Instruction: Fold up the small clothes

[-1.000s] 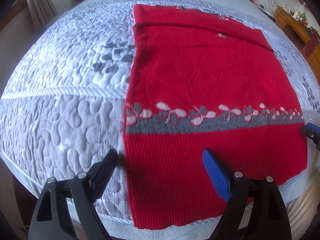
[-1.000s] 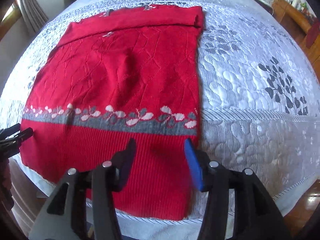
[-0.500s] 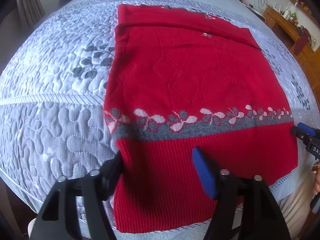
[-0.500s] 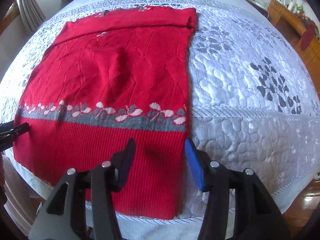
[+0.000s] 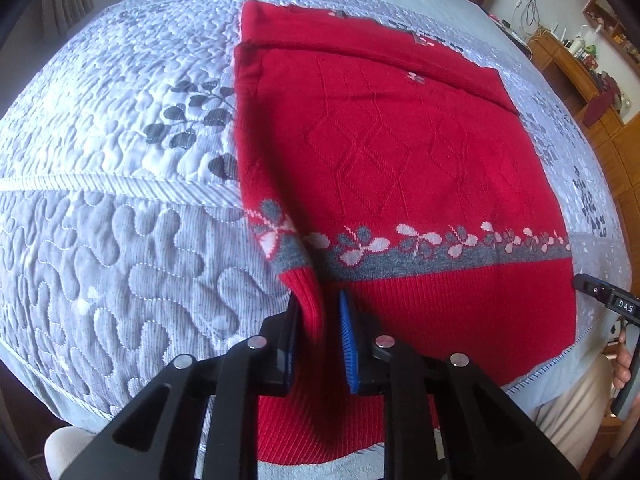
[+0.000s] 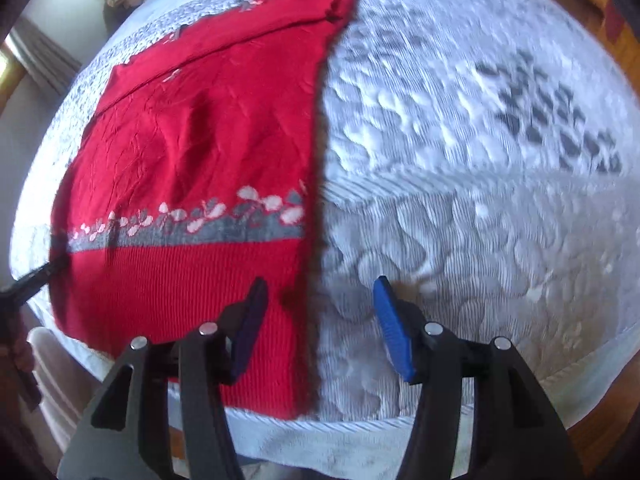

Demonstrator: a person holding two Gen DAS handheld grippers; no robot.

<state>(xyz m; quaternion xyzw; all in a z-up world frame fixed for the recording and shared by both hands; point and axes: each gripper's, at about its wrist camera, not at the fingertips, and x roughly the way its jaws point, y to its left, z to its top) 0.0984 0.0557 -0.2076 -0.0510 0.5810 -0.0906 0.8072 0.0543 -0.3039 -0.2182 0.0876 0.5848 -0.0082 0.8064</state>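
A red knitted sweater [image 5: 400,152] with a grey flower band lies flat on the quilted bed, its sleeves folded across the top. My left gripper [image 5: 318,312] is at the sweater's lower left hem. Its jaws are closing, and a raised ridge of the ribbed hem is pinched between the pads. In the right wrist view the sweater [image 6: 200,120] fills the left half. My right gripper [image 6: 320,284] hovers over the sweater's lower right edge with its jaws opening. One finger is above the red rib, the other above the quilt, and nothing is gripped.
The grey-and-white quilted bedspread [image 5: 120,240] stretches wide on both sides of the sweater, and its front edge runs just below the hem. A wooden cabinet [image 5: 580,68] with small items stands at the far right. A person's hand [image 5: 622,364] shows at the right rim.
The left jaws went from wide apart to nearly together, bunching the left hem up between them. The right gripper slid right, so the sweater's right edge now lies under its gap.
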